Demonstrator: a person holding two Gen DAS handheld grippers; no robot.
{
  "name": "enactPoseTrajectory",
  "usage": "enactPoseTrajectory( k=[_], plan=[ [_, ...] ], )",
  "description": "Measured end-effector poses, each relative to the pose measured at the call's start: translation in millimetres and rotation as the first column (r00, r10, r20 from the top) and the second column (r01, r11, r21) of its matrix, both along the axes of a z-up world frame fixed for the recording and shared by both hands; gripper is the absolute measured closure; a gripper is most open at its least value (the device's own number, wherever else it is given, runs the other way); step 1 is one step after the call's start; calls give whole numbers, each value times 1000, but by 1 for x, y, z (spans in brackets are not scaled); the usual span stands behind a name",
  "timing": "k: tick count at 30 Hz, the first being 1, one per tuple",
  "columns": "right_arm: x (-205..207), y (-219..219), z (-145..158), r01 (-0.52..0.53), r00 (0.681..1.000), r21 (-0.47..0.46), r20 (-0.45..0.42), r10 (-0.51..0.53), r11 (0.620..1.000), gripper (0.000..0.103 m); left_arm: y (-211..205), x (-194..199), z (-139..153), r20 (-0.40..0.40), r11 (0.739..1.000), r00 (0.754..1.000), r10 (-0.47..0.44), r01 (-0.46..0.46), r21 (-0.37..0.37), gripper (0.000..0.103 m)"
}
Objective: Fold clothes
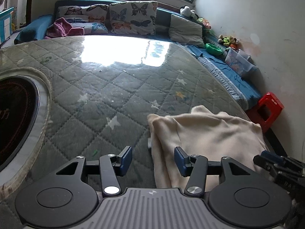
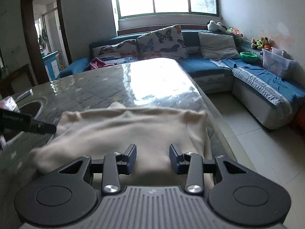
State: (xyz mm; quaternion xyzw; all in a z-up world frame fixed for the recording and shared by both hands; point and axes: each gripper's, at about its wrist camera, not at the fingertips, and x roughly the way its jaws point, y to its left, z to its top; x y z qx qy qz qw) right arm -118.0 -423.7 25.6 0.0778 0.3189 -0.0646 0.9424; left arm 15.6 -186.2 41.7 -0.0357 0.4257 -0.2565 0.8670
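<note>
The cloth, a cream garment, lies bunched on the table just ahead of both tools, near the table's right edge. The left tool stands with its jaws moderately apart and nothing pinched: the cloth's left edge passes beneath the gap, with the right pad over the fabric and the left pad over bare table. The right tool hangs over the near part of the cloth, jaws narrower but also apart, gripping nothing.

The cloth looks partly folded, its far edge lumpy with two raised corners. The step in hand is probably to take hold for the next fold. To do it well, each tool should come down on a corner or a single clean edge, not on the thick middle, and close only once one layer sits between the pads. Both tools should then lift together so the fold lands square.

Beyond the table is a sofa with pillows.
</note>
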Motion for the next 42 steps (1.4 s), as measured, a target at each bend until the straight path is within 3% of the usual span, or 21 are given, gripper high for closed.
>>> enactPoseTrajectory(
  k=[10, 15, 19, 24, 39, 42],
  plan=[
    [-39, 15, -11, 5, 999, -47, -31, -6, 999, 64, 9, -35, -9, 15, 999, 999, -47, 47, 2, 48],
    [-40, 26, -2, -31, 1000, -78, -2, 31, 996, 64, 13, -40, -11, 25, 999, 999, -47, 46, 13, 47],
    [-32, 37, 2, -78, 996, -77, 28, 81, 994, 57, 16, -42, -10, 28, 999, 999, -38, 38, 12, 46],
    [-22, 48, -10, -112, 994, -96, -29, 109, 989, 56, 21, -44, -12, 15, 1000, 1000, -27, 27, 7, 45],
    [-20, 87, -5, -224, 975, -128, -39, 221, 966, 39, 31, -58, -11, -2, 1000, 1000, -13, 13, 11, 37],
    [-23, 90, -4, -217, 976, -123, -35, 214, 968, 30, 31, -61, -10, 0, 1000, 1000, -16, 16, 12, 35]
  ],
)
